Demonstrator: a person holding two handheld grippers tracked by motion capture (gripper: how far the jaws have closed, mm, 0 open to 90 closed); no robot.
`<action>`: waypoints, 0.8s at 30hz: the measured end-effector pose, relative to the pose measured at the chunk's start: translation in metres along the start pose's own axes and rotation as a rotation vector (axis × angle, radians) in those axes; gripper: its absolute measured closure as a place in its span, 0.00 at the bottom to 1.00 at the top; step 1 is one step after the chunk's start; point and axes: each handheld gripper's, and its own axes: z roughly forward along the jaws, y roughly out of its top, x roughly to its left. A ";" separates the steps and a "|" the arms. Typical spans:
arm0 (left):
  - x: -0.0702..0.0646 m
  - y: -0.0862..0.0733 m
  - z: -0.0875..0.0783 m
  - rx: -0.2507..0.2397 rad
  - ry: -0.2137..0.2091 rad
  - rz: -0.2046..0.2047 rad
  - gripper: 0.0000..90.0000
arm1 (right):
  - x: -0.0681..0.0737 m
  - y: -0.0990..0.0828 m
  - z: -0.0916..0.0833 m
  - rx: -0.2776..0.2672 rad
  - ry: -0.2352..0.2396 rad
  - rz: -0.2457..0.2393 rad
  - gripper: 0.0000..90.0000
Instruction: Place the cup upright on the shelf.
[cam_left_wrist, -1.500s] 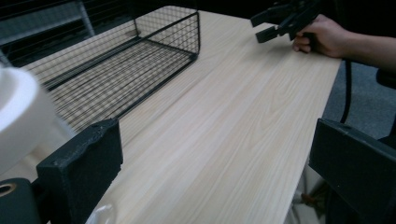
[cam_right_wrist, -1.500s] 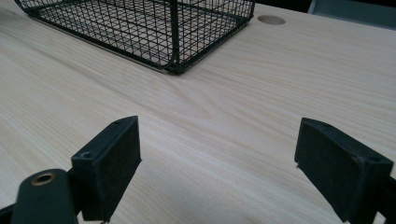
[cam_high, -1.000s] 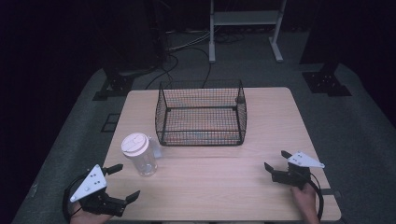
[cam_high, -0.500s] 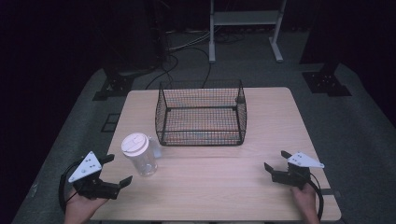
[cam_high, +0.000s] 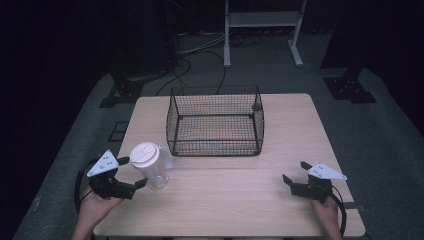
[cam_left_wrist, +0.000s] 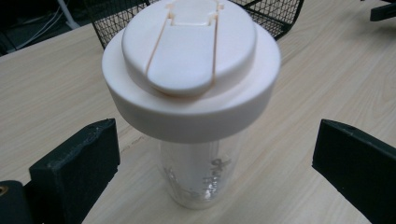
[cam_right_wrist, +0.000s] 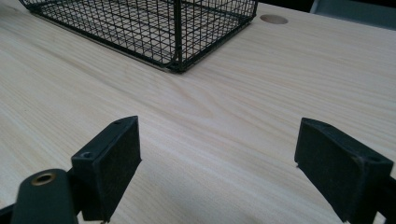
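A clear plastic bottle with a wide white flip-top lid stands upright on the wooden table, left of centre. My left gripper is open just left of the bottle, one jaw on each side of it, not touching it. A black wire basket sits empty at the table's middle back. My right gripper rests open at the front right, jaws wide over bare wood, with the basket's corner ahead of it.
The table's front edge lies just behind both hands. A round cable hole is in the tabletop beyond the basket. Dark floor, cables and a white stand lie past the far edge.
My left gripper has moved forward and right from the table's front left corner until its open jaws flank the bottle. The right gripper has stayed still.
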 end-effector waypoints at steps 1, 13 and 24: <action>0.001 0.001 0.003 0.000 -0.005 -0.003 0.00 | 0.000 0.000 0.000 0.000 0.000 -0.001 0.15; 0.007 0.010 0.025 0.037 -0.007 -0.009 0.00 | 0.001 0.000 0.000 0.000 0.002 -0.004 0.15; 0.012 0.020 0.040 0.058 -0.014 -0.026 0.00 | 0.001 0.000 0.000 -0.001 0.003 -0.006 0.15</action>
